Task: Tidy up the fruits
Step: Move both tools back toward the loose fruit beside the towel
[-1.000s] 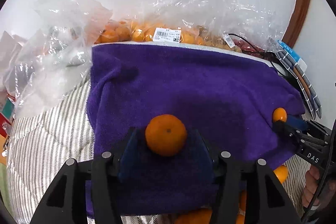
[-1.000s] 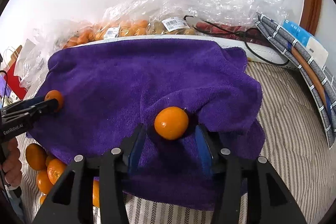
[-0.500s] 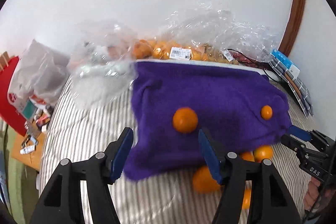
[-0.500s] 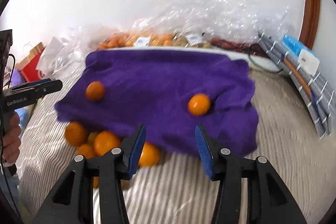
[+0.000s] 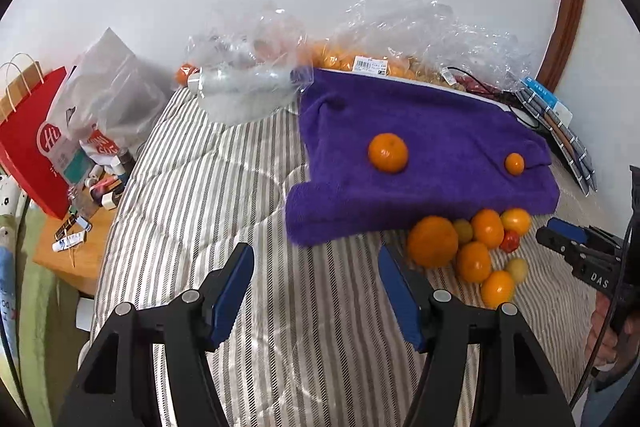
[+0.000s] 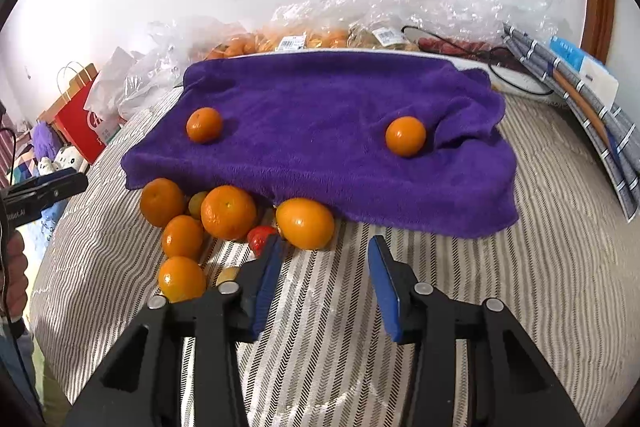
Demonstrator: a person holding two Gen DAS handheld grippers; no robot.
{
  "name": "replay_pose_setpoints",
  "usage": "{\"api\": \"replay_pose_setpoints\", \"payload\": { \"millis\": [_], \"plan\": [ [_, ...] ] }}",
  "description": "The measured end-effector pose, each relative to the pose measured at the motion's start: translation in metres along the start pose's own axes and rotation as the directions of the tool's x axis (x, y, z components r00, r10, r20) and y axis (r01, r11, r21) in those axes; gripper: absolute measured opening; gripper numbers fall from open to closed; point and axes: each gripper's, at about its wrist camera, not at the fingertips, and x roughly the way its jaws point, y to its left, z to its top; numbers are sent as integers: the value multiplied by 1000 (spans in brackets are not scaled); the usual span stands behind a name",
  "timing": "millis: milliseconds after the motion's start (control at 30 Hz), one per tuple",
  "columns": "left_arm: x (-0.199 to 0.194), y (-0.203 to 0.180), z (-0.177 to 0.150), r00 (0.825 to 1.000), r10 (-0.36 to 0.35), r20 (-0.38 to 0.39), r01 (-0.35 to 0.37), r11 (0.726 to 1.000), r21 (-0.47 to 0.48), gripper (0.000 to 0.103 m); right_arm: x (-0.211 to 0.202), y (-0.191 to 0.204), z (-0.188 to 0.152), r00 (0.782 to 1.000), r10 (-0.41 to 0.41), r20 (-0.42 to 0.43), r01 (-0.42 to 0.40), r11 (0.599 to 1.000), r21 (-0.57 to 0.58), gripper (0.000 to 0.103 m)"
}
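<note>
A purple towel (image 5: 420, 155) (image 6: 328, 131) lies on a striped bed cover. Two oranges rest on it, apart: a left one (image 5: 388, 152) (image 6: 204, 125) and a right one (image 5: 514, 163) (image 6: 405, 136). A pile of several oranges (image 5: 434, 241) (image 6: 228, 211) with a small red fruit (image 6: 260, 237) lies at the towel's near edge. My left gripper (image 5: 316, 267) is open and empty, held back over the bed cover. My right gripper (image 6: 322, 259) is open and empty, just right of the pile; it also shows in the left wrist view (image 5: 568, 239).
Clear plastic bags of oranges (image 5: 360, 61) (image 6: 304, 41) lie along the wall behind the towel. A red paper bag (image 5: 32, 147) and small clutter stand at the left beside the bed. Folded grey cloths and a blue box (image 6: 588, 83) lie at the right.
Both grippers let go of their oranges and pulled back from the towel. The two oranges stay on the towel. The pile of fruit came into view.
</note>
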Motion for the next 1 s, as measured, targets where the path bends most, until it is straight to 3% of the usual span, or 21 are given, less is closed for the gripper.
{"api": "replay_pose_setpoints", "payload": {
  "millis": [600, 733, 867, 1000],
  "plan": [
    [5, 9, -11, 1000, 3, -13, -3, 1000, -6, 63, 32, 2, 3, 997, 20, -72, -17, 999, 32, 42],
    [5, 11, -13, 1000, -3, -17, 3, 1000, -15, 63, 33, 4, 3, 997, 35, -68, -33, 999, 28, 26],
    [5, 12, -14, 1000, -13, -21, 13, 1000, -19, 63, 32, 5, 2, 997, 34, -67, -32, 999, 24, 23],
    [4, 12, -16, 1000, -21, -19, 20, 1000, -19, 63, 27, 1, -1, 997, 29, -68, -27, 999, 30, 12]
  ]
}}
